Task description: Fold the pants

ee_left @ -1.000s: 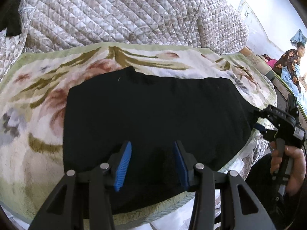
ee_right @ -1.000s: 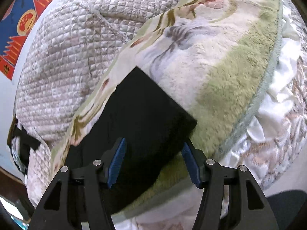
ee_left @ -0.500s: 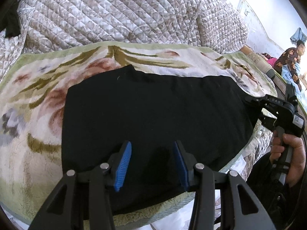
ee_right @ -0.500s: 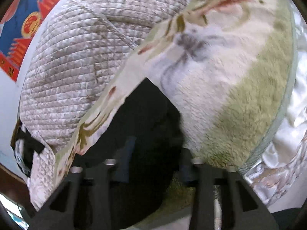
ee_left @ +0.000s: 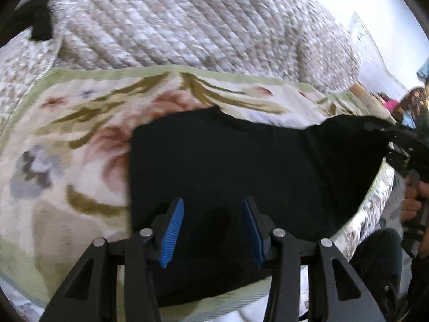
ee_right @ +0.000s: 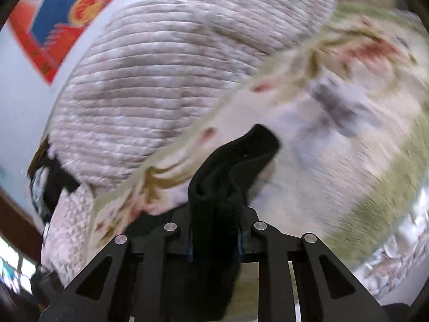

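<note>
The black pants (ee_left: 241, 166) lie folded flat on a floral blanket (ee_left: 67, 139). My left gripper (ee_left: 213, 228) is open, its blue pads hovering over the pants' near edge, holding nothing. My right gripper (ee_right: 214, 241) is shut on the right end of the pants (ee_right: 228, 177) and has it lifted off the blanket in a bunched fold. In the left wrist view the right gripper (ee_left: 402, 145) shows at the far right, with the cloth rising toward it.
A quilted grey-pink cover (ee_left: 187, 21) is piled behind the blanket. A white ruffled bed edge (ee_left: 375, 204) runs along the near right. A red and blue wall hanging (ee_right: 61, 8) is at the upper left. People (ee_left: 410, 102) sit at the far right.
My right gripper has closed on the pants' right end and lifted it up off the blanket. My left gripper has stayed open over the near edge, shifting slightly.
</note>
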Action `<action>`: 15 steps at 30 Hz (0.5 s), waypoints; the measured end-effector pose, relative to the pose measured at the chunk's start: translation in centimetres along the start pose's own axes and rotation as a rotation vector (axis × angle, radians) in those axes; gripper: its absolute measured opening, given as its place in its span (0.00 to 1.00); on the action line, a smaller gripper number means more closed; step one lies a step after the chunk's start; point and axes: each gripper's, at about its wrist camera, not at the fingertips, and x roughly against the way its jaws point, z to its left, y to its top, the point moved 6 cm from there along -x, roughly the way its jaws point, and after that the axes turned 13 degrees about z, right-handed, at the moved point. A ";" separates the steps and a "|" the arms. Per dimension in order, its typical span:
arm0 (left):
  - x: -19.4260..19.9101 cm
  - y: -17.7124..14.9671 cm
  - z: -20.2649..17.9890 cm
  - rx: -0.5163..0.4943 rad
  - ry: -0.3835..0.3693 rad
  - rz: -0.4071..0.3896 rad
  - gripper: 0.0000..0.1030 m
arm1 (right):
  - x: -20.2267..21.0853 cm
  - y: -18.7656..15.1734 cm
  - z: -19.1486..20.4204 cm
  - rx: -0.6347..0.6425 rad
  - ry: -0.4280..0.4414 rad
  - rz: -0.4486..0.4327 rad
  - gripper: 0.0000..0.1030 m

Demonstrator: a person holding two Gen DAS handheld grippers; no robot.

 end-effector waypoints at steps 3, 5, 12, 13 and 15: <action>0.9 0.1 2.4 0.057 0.025 -0.022 0.46 | -0.1 0.1 4.9 0.115 0.028 0.008 0.21; 1.2 0.1 3.9 0.095 0.041 -0.029 0.46 | -0.8 -0.5 8.0 0.191 0.046 0.026 0.21; 2.4 -0.5 7.8 0.206 0.073 -0.038 0.46 | -6.9 -6.2 16.9 0.425 0.091 0.181 0.21; 2.6 -0.5 8.1 0.212 0.080 -0.045 0.46 | -8.6 -7.7 17.8 0.454 0.100 0.232 0.21; 3.0 -0.6 8.7 0.228 0.085 -0.050 0.46 | -11.1 -10.3 18.6 0.495 0.109 0.307 0.21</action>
